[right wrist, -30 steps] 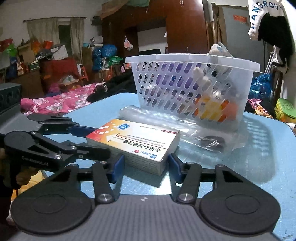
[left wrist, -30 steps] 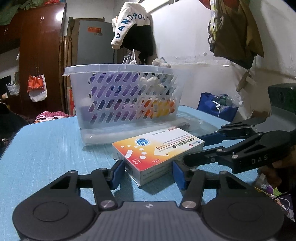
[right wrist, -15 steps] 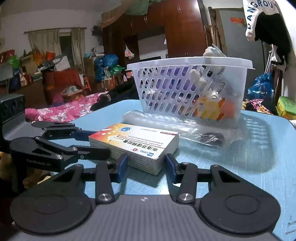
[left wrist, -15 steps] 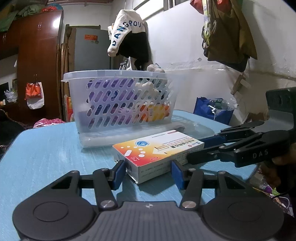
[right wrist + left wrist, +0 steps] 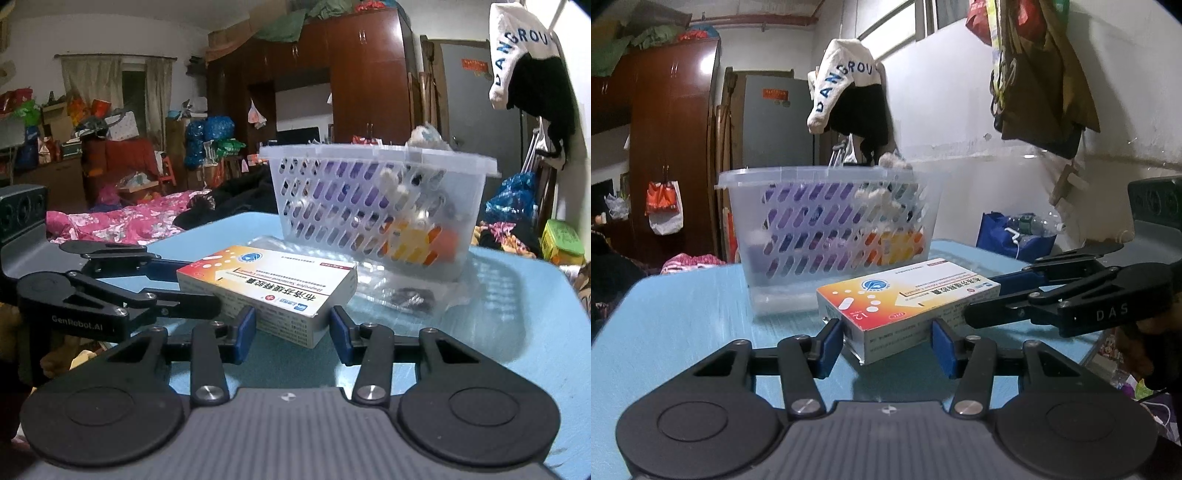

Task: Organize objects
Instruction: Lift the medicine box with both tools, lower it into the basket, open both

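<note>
A white and orange medicine box (image 5: 908, 299) lies on the blue table (image 5: 683, 325); it also shows in the right wrist view (image 5: 269, 288). My left gripper (image 5: 886, 343) has one blue pad on each side of one end of the box, touching or nearly so. My right gripper (image 5: 291, 328) brackets the other end the same way. Each gripper shows in the other's view, the right one (image 5: 1071, 295) and the left one (image 5: 110, 291). A clear perforated basket (image 5: 827, 218) with several items stands behind the box.
A clear plastic bag (image 5: 399, 288) lies between box and basket. Beyond the table are a wooden wardrobe (image 5: 665, 147), a hanging garment (image 5: 849, 99), a blue bag (image 5: 1012, 240) and a bed with pink bedding (image 5: 122, 221).
Both grippers have narrowed around the box. Both views sit lower and the box looks raised slightly off the table.
</note>
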A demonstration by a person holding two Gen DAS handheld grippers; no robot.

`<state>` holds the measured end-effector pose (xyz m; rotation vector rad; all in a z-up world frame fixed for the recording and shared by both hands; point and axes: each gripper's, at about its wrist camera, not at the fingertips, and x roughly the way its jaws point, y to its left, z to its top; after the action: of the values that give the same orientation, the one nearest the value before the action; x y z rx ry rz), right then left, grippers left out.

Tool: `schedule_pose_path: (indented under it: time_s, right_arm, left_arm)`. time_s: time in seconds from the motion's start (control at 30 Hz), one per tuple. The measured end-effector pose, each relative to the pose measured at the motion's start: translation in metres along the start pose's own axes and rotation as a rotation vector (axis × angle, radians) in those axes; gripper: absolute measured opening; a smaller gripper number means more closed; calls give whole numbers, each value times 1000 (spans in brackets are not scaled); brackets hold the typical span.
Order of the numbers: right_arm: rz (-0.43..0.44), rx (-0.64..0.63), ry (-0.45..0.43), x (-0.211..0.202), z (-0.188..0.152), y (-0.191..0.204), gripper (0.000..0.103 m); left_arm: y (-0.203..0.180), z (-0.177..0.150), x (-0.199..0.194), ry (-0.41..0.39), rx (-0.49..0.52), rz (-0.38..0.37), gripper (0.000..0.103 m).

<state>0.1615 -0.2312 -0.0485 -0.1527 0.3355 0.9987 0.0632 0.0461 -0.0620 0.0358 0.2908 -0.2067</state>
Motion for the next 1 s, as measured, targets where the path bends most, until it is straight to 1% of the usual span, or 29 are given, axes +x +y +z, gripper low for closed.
schedule_pose_path:
  time_s: [0.07, 0.17, 0.3, 0.4, 0.47, 0.53, 0.57, 0.6, 0.7, 0.8, 0.87, 0.9, 0.97, 1.0]
  right_arm:
    - [-9, -18, -16, -4, 8, 2, 48]
    - [-27, -52, -51, -10, 30, 3, 47]
    - [-42, -88, -87, -10, 78, -7, 47]
    - [-59, -103, -96, 3, 117, -21, 47]
    - [-65, -95, -95, 16, 139, -32, 47]
    - [-69, -78, -79, 36, 161, -46, 46]
    - [-72, -69, -70, 46, 167, -52, 46]
    - [-74, -58, -43, 60, 174, -59, 46]
    - [-89, -16, 13, 93, 178, -73, 45]
    - [-120, -18, 73, 122, 173, -76, 45]
    - [-133, -11, 82, 126, 169, -75, 45]
    - [-140, 0, 80, 126, 169, -79, 46]
    - [-173, 7, 58, 126, 172, -81, 63]
    - [-212, -1, 42, 123, 173, -81, 76]
  left_arm:
    - [-1, 9, -4, -22, 11, 2, 55]
    - [-2, 33, -10, -74, 40, 12, 55]
    - [6, 81, -7, -129, 62, 26, 55]
    - [19, 120, 8, -130, 62, 39, 53]
    - [31, 144, 23, -120, 50, 50, 52]
    - [42, 162, 42, -97, 45, 65, 50]
    - [51, 170, 53, -80, 21, 68, 50]
    - [59, 174, 64, -59, 1, 72, 49]
    - [79, 178, 97, 8, -47, 89, 47]
    - [89, 174, 117, 51, -62, 116, 47]
    - [93, 171, 126, 68, -74, 130, 48]
    - [96, 171, 131, 77, -84, 138, 48]
    - [99, 172, 134, 72, -93, 179, 61]
    - [100, 174, 134, 66, -99, 220, 74]
